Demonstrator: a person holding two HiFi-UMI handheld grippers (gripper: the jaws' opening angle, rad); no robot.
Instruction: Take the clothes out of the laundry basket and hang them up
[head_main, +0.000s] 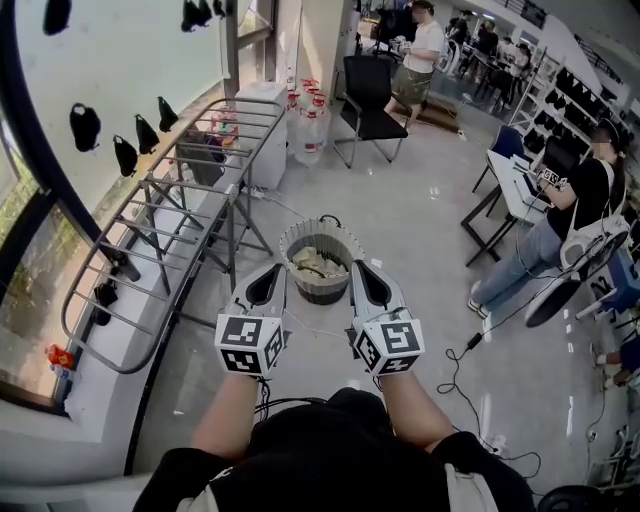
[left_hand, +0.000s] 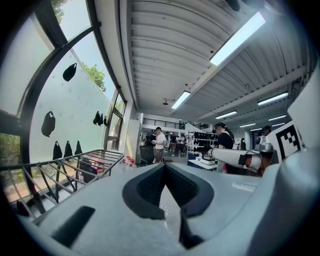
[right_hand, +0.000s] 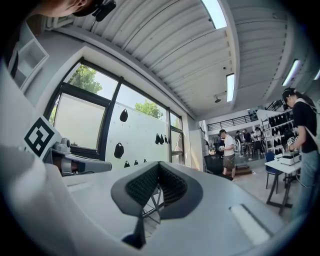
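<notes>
Both forearms stretch forward side by side, left gripper (head_main: 271, 272) and right gripper (head_main: 362, 268) aimed over the laundry basket (head_main: 294, 238). Both sets of jaws are closed, empty.

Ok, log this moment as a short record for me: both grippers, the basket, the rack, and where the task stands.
left gripper: shut, empty, held above the floor just short of the basket
right gripper: shut, empty, level with the left one
laundry basket: on the floor ahead, clothes inside
drying rack: to the left, along the window
task stage: no garment picked up yet
</notes>
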